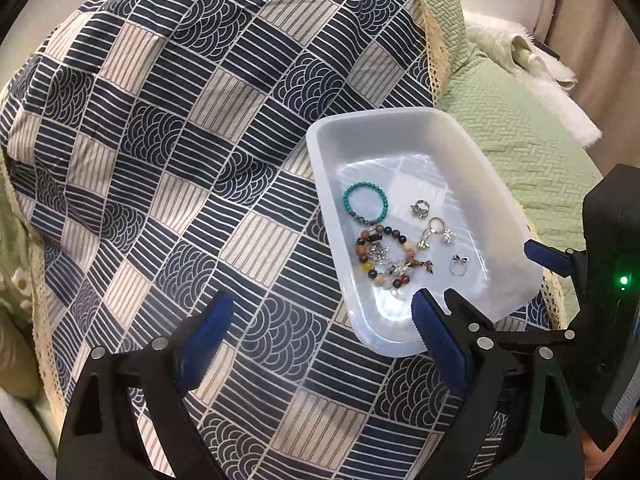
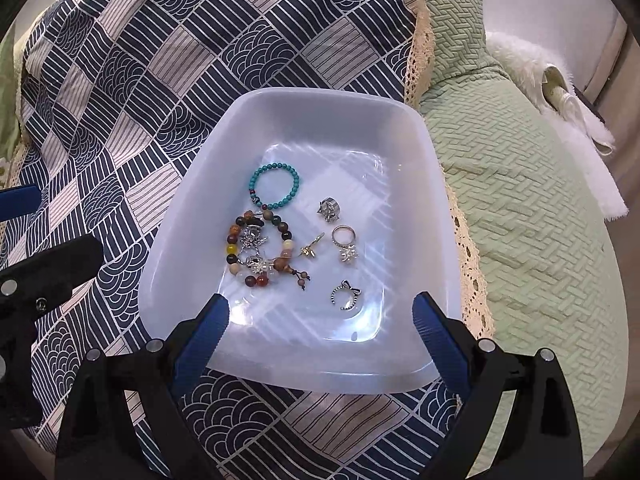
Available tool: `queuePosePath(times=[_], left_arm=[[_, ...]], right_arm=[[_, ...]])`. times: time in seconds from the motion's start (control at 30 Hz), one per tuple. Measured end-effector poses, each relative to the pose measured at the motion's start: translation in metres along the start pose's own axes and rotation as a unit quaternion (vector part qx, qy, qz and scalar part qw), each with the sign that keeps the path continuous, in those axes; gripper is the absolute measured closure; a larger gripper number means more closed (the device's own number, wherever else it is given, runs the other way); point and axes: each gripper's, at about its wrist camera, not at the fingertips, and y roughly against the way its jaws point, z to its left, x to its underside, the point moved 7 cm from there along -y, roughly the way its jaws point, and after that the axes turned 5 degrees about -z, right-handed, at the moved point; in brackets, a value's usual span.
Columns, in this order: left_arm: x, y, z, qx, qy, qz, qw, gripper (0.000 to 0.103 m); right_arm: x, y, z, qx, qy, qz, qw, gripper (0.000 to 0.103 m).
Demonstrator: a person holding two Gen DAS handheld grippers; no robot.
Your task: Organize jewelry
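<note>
Right hand-held gripper [image 2: 320,320]: fingers spread wide, nothing between them. It hangs over the near end of a white plastic tray [image 2: 280,120], with both blue fingertips above the tray's near wall.

Left hand-held gripper [image 1: 322,326]: fingers likewise spread wide and holding nothing. Its right fingertip overlaps the tray's [image 1: 400,124] near corner; its left fingertip is over the patterned cloth [image 1: 180,140] beside the tray.

Tray contents: a turquoise bead bracelet [image 2: 275,186] lies toward the far side. Just nearer, touching it, is a bracelet of mixed brown, yellow and red beads [image 2: 260,248], with small silver charms tangled inside its loop. To the right lie several separate small pieces: a silver ring [image 2: 330,209], a ring with a pale stone cluster [image 2: 345,242], a small gold piece [image 2: 312,248] and an open ring with a bow [image 2: 346,295].

The tray rests on the navy and cream cloth, which has a lace edge. Beside that lies a green quilted cover [image 2: 520,200] and a white fluffy cloth [image 2: 560,112].
</note>
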Motion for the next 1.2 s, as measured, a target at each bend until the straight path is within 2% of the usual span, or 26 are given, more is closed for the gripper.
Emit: queuePosePath(times=[1.2], left_arm=[[-0.0023, 0.0038, 0.0012, -0.015, -0.014, -0.002, 0.9998, 0.016]], right_arm=[[0.0015, -0.0030, -0.0034, 0.002, 0.003, 0.004, 1.000, 0.011]])
